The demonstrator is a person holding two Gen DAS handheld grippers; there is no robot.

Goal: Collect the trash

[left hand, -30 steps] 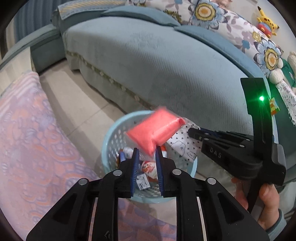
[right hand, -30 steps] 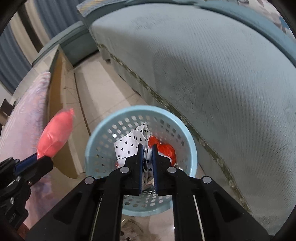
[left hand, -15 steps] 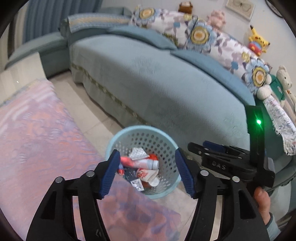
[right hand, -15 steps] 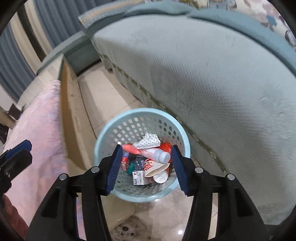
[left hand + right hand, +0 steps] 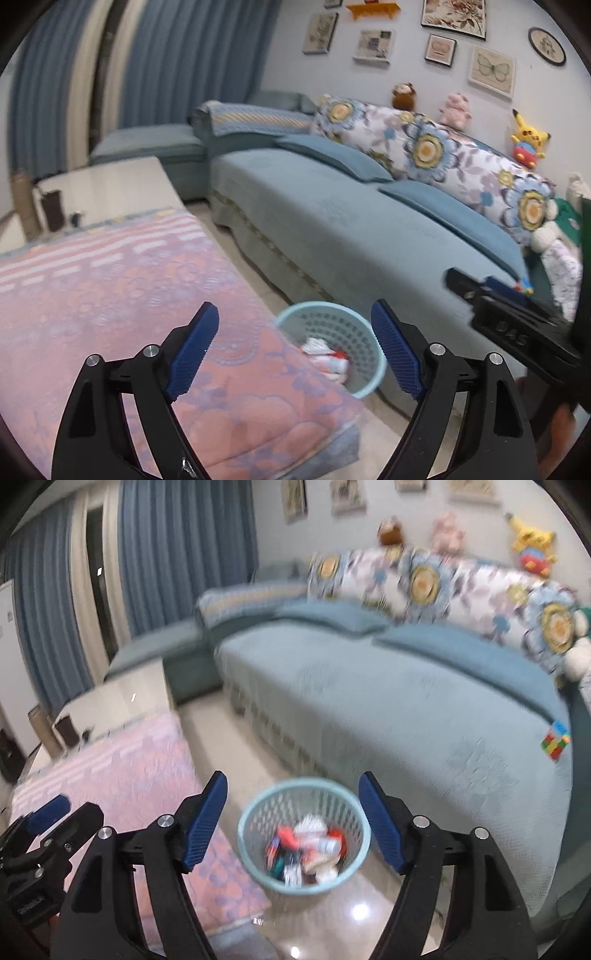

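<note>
We hover with both grippers spread wide and empty, left gripper [image 5: 295, 350] and right gripper [image 5: 293, 821] above the basket [image 5: 255, 867] on the floor between sofa [image 5: 406, 709] and worktop [image 5: 92, 302]. The trash [image 5: 310, 845] sits inside: wrappers, a small bottle, light and crumply, we judge, best pinched by an edge or the bottle's body.

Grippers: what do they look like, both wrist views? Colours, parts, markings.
Left gripper and right gripper match: black plastic linkage arms with triangular cut-outs, silver pivot bolts, jaws faced with ribbed blue pads. Raised lettering marks the right gripper's body in the left view, too blurred to read. No cables visible.
</note>
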